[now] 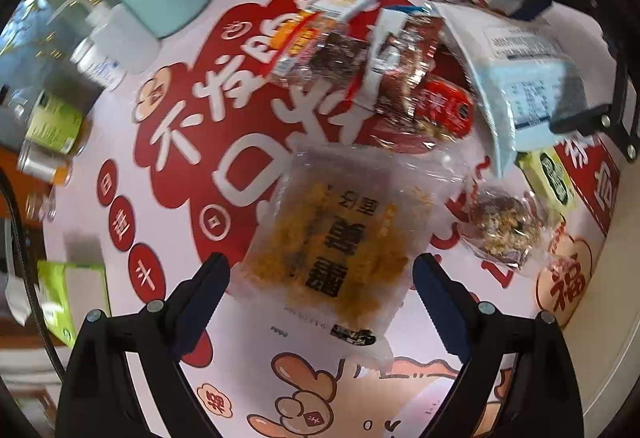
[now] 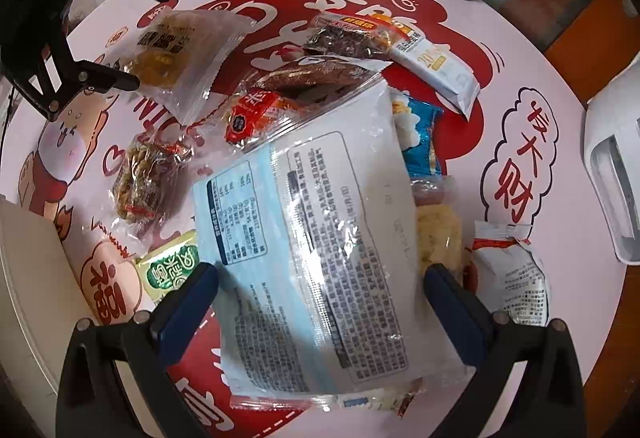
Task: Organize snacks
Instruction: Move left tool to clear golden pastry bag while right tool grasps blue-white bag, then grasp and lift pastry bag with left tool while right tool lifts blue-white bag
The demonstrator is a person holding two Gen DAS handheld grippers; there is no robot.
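Two packets sit between wide-open jaws on the bench: the left gripper (image 1: 320,290) straddles a clear cake pack (image 1: 336,238), the right gripper (image 2: 322,302) a big white bag (image 2: 320,238) just beside it. Both look light, crinkly and slippery, their contents probably crushable, so pinching across the firm middle seems safer than the loose film edges.

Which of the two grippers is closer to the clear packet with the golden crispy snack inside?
Left. The left gripper hangs right over the clear packet, open fingers either side. The right gripper is farther off, open over the big white and blue bag.
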